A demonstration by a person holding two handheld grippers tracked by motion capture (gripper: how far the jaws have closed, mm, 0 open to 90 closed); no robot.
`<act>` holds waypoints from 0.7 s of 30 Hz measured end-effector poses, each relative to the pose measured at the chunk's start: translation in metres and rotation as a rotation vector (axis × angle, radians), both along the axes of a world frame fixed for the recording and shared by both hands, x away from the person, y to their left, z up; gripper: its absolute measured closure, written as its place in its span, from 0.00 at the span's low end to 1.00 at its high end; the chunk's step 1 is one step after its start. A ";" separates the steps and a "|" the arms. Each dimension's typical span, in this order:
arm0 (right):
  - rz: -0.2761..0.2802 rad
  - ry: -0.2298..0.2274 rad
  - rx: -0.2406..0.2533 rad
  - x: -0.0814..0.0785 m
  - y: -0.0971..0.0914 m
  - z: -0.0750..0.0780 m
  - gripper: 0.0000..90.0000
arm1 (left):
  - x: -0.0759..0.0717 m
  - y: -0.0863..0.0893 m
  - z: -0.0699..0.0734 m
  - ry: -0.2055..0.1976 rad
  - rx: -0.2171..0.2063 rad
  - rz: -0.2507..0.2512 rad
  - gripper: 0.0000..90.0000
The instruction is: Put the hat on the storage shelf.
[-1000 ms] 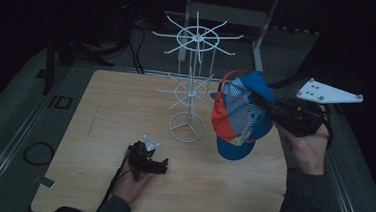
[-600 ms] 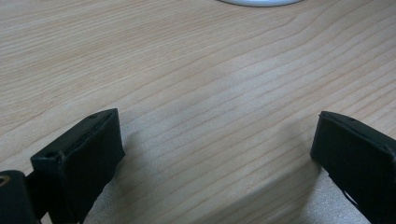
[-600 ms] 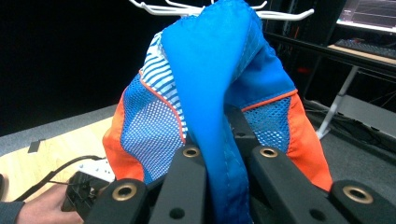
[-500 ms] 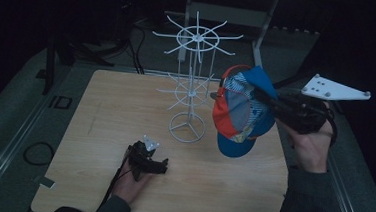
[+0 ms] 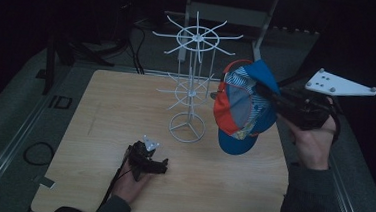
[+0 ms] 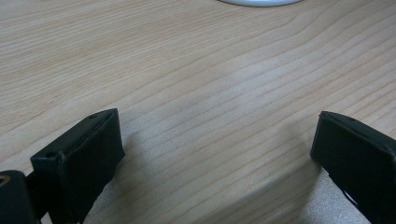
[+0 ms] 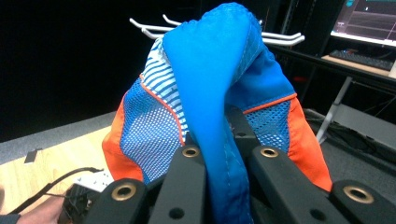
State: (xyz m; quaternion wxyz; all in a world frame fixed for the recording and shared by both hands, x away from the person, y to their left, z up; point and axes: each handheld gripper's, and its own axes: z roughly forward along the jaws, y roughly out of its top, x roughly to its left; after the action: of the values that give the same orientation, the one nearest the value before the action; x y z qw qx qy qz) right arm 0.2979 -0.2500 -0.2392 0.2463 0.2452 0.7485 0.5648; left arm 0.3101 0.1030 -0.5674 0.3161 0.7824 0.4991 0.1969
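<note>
We had the right gripper (image 5: 271, 99) with jaws clamped on the blue-orange cap (image 5: 243, 107), held up just right of the white wire rack (image 5: 191, 86). Left gripper (image 5: 153, 164) sat on the tabletop (image 5: 100, 110) near the rack's base, jaws wide apart.

The wire rack (image 5: 191, 93) is set on the tabletop (image 5: 100, 110), behind its middle and nearer the far edge than the near one, with its ring base just right of centre. The cap (image 5: 243, 107) is held off the tabletop by the right tongs (image 5: 269, 94), to the right of the rack and near the right edge; it is clamped by a fold between the jaws. The left tongs (image 5: 158, 165) are rested on the tabletop near the near edge, left of centre and in front of the rack, with bare tabletop between the parted jaws.
</note>
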 end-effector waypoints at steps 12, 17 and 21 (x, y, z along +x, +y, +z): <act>0.013 -0.029 0.040 0.004 0.005 0.012 0.97 | 0.000 0.000 0.000 0.000 0.000 0.000 0.03; 0.007 -0.008 0.040 0.014 0.010 0.010 0.97 | 0.000 0.000 0.000 0.000 0.001 0.000 0.03; 0.015 0.029 0.032 0.026 0.014 0.002 0.97 | 0.000 0.000 0.000 -0.002 0.000 0.000 0.03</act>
State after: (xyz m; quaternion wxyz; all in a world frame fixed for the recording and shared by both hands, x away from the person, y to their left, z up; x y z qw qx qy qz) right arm 0.3237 -0.2358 -0.2374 0.2272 0.2515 0.7448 0.5748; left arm 0.3102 0.1030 -0.5675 0.3164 0.7824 0.4986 0.1977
